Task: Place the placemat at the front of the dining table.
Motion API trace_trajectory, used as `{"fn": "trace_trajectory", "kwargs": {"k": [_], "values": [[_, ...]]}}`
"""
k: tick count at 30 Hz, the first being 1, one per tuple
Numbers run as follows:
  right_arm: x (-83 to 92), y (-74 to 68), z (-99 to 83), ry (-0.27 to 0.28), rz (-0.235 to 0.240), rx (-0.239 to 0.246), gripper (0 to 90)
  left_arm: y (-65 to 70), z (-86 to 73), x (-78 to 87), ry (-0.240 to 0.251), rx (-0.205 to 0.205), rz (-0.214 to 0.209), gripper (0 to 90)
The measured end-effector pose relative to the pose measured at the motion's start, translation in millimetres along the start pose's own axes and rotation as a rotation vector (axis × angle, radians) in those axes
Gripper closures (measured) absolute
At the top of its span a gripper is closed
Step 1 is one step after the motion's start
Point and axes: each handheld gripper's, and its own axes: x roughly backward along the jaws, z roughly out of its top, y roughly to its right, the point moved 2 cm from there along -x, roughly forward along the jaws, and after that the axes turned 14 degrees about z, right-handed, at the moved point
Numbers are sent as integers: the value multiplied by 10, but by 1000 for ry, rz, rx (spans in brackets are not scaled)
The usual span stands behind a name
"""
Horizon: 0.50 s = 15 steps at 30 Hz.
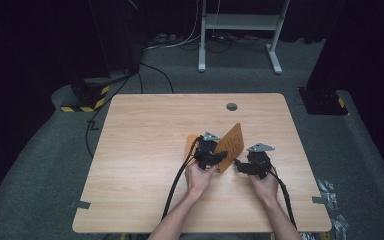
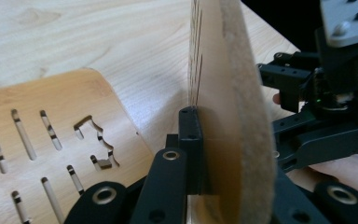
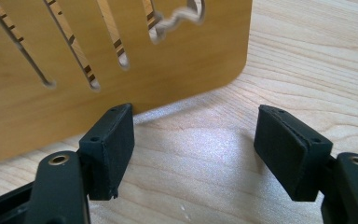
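Note:
A slotted orange-brown wooden panel (image 1: 231, 140) stands on edge on the wooden table (image 1: 145, 125), tilted slightly. My left gripper (image 1: 220, 157) is shut on its lower edge; in the left gripper view the panel (image 2: 219, 93) is clamped edge-on between the jaws of that gripper (image 2: 228, 149). A second slotted panel (image 1: 190, 145) (image 2: 37, 140) lies flat just left of it. My right gripper (image 1: 239, 165) (image 2: 298, 121) sits to the right of the upright panel. In the right gripper view its jaws (image 3: 196, 144) stand open over bare table, with the panel (image 3: 121, 56) just beyond the left pad.
A round cable hole (image 1: 231, 106) sits near the table's far edge. Black cables trail from both grippers toward the near edge. Beyond the table stand a white metal frame (image 1: 240, 25) and floor cables. Bits of tape (image 1: 80, 204) mark the near corners.

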Motion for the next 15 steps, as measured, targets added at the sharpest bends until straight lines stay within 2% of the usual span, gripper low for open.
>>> {"fn": "trace_trajectory", "kwargs": {"k": [8,15], "values": [[-1,0,1,1,-1,-3,283,-30,36,118,28,3,2,860],[1,4,3,-3,3,-1,283,-38,37,186,48,-32,33,860]]}}
